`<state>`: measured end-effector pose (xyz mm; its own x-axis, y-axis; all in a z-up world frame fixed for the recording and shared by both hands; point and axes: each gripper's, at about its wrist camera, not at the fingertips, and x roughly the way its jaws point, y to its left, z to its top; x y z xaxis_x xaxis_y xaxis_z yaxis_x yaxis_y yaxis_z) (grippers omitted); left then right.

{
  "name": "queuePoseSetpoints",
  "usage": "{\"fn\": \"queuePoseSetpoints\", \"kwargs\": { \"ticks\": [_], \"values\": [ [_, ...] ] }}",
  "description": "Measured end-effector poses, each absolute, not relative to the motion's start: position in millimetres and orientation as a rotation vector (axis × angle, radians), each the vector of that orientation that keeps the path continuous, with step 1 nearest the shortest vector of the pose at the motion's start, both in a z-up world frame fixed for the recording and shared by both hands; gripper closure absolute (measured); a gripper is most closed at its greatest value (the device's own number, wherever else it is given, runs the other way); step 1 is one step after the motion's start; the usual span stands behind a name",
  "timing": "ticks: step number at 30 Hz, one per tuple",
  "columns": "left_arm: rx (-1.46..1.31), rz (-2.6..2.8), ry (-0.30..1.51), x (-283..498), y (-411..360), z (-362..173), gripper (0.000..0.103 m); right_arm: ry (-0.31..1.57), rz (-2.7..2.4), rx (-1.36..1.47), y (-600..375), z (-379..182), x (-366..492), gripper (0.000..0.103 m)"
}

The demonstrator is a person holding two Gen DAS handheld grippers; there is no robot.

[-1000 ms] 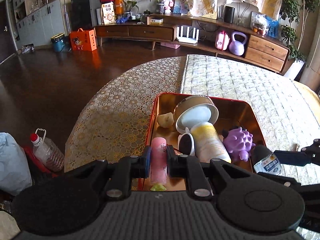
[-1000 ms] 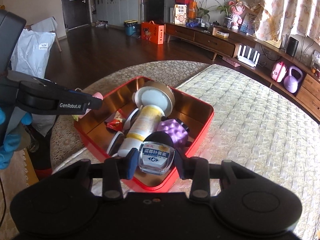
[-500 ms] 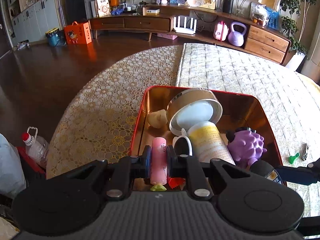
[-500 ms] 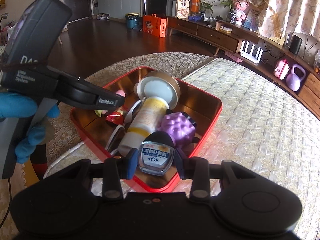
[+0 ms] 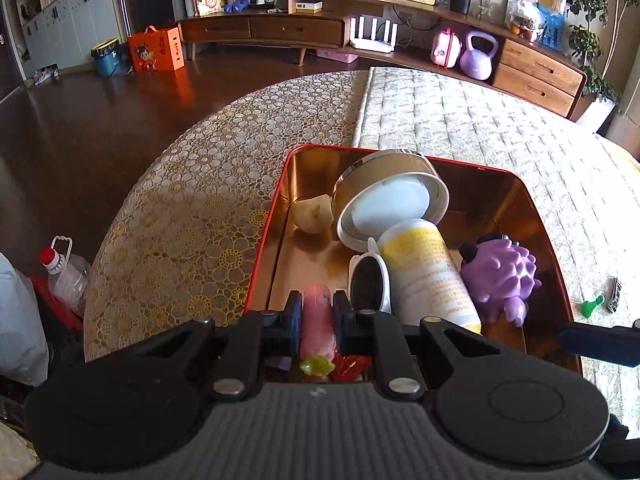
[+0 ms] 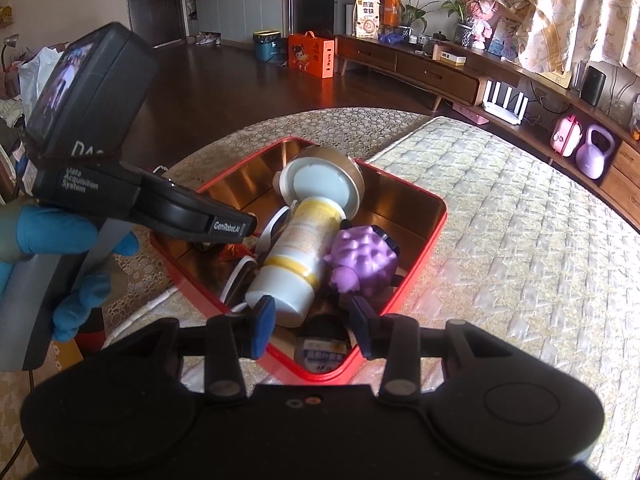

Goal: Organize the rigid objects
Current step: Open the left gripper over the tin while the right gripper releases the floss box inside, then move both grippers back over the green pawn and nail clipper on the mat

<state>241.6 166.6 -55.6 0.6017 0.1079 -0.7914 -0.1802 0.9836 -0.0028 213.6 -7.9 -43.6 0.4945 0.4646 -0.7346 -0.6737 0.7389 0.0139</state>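
Tube [image 5: 318, 322] lies lengthwise, clamped in the left gripper [image 5: 316, 320], over the tin's [image 5: 536, 216] near-left corner; right gripper [image 6: 312, 318] is spread.

One red metal tray with a gold inside [image 5: 276, 216] — in it one purple spiky rubber toy [image 5: 502, 276] and one white-and-yellow plastic bottle [image 5: 428, 276]. One round gold tin [image 5: 390, 192], one pink tube [image 5: 317, 320] — two black grippers.

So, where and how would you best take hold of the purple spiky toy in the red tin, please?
Probably from above, jaws closing across the round studded body of the purple spiky toy. It lies against the white-and-yellow bottle on one side and close to the wall of the red tin on the other, so a sideways approach looks blocked. The soft-looking bumps should give the fingers purchase.
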Motion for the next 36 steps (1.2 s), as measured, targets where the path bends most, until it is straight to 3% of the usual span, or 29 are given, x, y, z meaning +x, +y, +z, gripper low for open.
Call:
{"fn": "queuePoseSetpoints", "kwargs": {
  "ticks": [5, 11, 14, 21, 23, 28, 32, 36],
  "values": [
    [-0.093, 0.188, 0.921, 238, 165, -53, 0.084, 0.782, 0.704, -0.264, -16, -38, 210, 0.056],
    [-0.088, 0.177, 0.896, 228, 157, -46, 0.056, 0.765, 0.715, -0.235, -29, -29, 202, 0.046],
    [-0.071, 0.168, 0.87, 222, 151, -41, 0.038, 0.755, 0.714, -0.217, -40, -24, 199, 0.039],
    [-0.086, 0.145, 0.839, 209, 140, -29, 0.036, 0.751, 0.694, -0.189, -67, -19, 194, 0.036],
    [-0.078, 0.141, 0.82, 204, 135, -25, 0.036, 0.746, 0.68, -0.184, -77, -19, 193, 0.026],
    [-0.08, 0.103, 0.79, 196, 119, -14, 0.03, 0.748, 0.637, -0.156, -103, -21, 195, 0.023],
    [-0.077, 0.073, 0.758, 189, 102, -7, 0.029, 0.745, 0.588, -0.146, -123, -25, 198, 0.013],
    [-0.062, 0.03, 0.71, 183, 81, 0, 0.019, 0.762, 0.542, -0.139, -148, -33, 205, 0.009]
  ]
}}
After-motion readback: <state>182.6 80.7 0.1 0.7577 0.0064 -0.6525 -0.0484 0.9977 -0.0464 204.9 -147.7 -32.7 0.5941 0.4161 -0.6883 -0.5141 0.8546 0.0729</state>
